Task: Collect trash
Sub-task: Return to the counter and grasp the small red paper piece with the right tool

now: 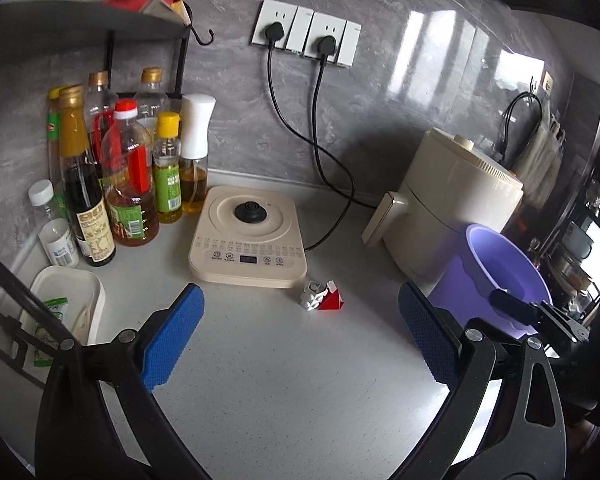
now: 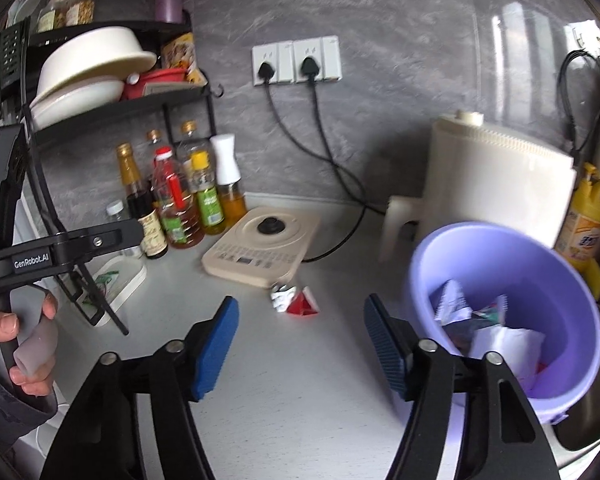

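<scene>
Left wrist view showed my left claw [image 1: 300, 344] standing wide with nothing between its blue pads, hovering above the bare grey tabletop [image 1: 284, 392]. Directly ahead of it, just in front of the beige induction cooker [image 1: 248, 234], lay the remaining trash: a crumpled white wrapper [image 1: 311, 298] touching a small red folded carton [image 1: 332, 302]. I could not tell from either view whether these were two pieces or one torn package.

Right wrist view showed my right claw [image 2: 300, 344] partly open and likewise empty, with the same white wrapper [image 2: 281, 298] and red carton [image 2: 303, 306] ahead of its fingers. The purple bin [image 2: 540, 248] stood just to the right of that claw, already holding several scraps of paper and wrappers. My left hand [image 2: 16, 344] on its grip handle appeared at the left edge of this view.

I judged the step in hand to be the approach to the next piece of trash, with no grasp yet begun. The next move called for one claw to advance and descend until its pads straddled the wrapper and carton, then close low against the tabletop. Because both pieces were small and light, a shallow closure risked pushing them toward the cooker rather than capturing them.
</scene>
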